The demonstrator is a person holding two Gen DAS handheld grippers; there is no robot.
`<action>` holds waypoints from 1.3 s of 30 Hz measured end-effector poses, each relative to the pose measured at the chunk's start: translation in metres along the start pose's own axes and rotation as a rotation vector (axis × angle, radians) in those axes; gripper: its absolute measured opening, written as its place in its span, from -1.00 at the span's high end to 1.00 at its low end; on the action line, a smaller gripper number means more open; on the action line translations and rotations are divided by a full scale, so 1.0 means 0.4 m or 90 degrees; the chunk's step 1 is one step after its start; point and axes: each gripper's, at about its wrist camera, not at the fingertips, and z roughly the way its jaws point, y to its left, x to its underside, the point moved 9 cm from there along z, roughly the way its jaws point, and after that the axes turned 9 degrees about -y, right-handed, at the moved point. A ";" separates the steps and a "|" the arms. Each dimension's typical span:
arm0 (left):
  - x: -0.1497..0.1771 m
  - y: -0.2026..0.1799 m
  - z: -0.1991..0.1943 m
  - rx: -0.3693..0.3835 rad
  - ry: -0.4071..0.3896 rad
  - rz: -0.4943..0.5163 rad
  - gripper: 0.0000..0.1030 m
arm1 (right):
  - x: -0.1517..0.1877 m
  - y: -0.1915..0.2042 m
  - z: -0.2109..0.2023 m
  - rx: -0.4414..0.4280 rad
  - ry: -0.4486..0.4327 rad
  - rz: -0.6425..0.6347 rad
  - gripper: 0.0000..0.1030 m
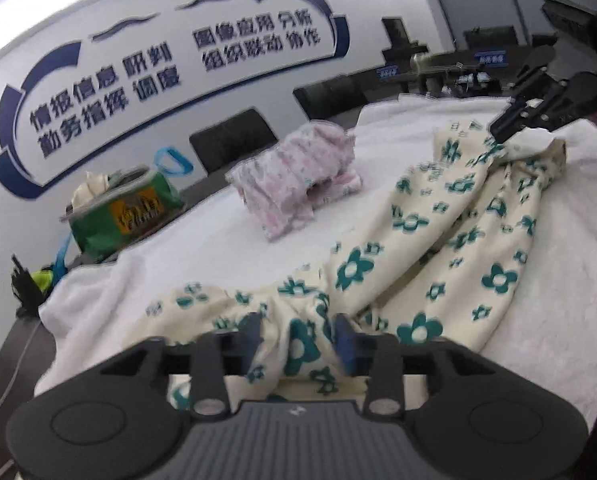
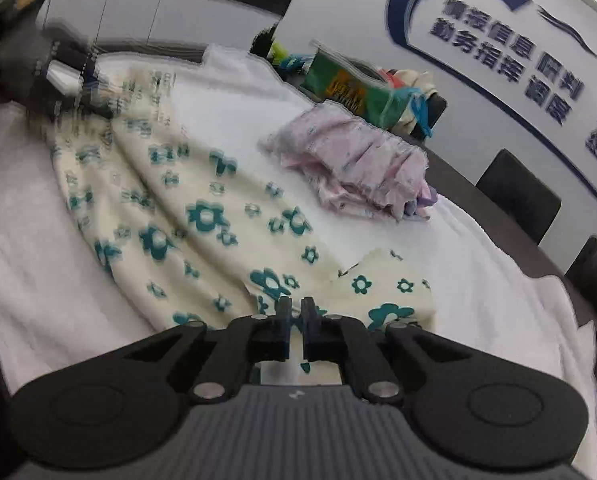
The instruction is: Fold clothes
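Observation:
Cream trousers with teal flowers (image 1: 438, 240) lie stretched across a white towel-covered table (image 1: 258, 264); they also show in the right wrist view (image 2: 170, 208). My left gripper (image 1: 298, 340) has its jaws around a bunched fold at one end of the trousers. My right gripper (image 2: 294, 320) is shut on the cloth at the other end, and it shows at the far right of the left wrist view (image 1: 510, 124). The left gripper shows blurred at the top left of the right wrist view (image 2: 70, 80).
A folded pink floral garment (image 1: 298, 176) lies on the towel beyond the trousers, also in the right wrist view (image 2: 362, 164). A green bag of clothes (image 1: 126, 208) stands at the table's far edge. Black chairs (image 1: 234, 140) line the wall.

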 end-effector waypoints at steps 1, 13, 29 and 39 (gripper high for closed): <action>-0.009 -0.004 0.001 0.008 -0.006 0.008 -0.42 | -0.019 -0.009 -0.009 -0.010 -0.026 0.020 0.72; 0.039 -0.014 0.096 0.054 0.092 -0.019 -0.44 | -0.028 0.028 0.068 -0.032 -0.030 0.026 1.00; -0.107 0.018 0.057 0.051 -0.010 -0.154 -0.20 | -0.149 0.057 -0.002 0.062 -0.140 0.245 0.70; 0.028 -0.016 0.058 0.013 0.134 -0.150 0.81 | -0.100 0.179 0.143 0.005 -0.018 0.231 0.58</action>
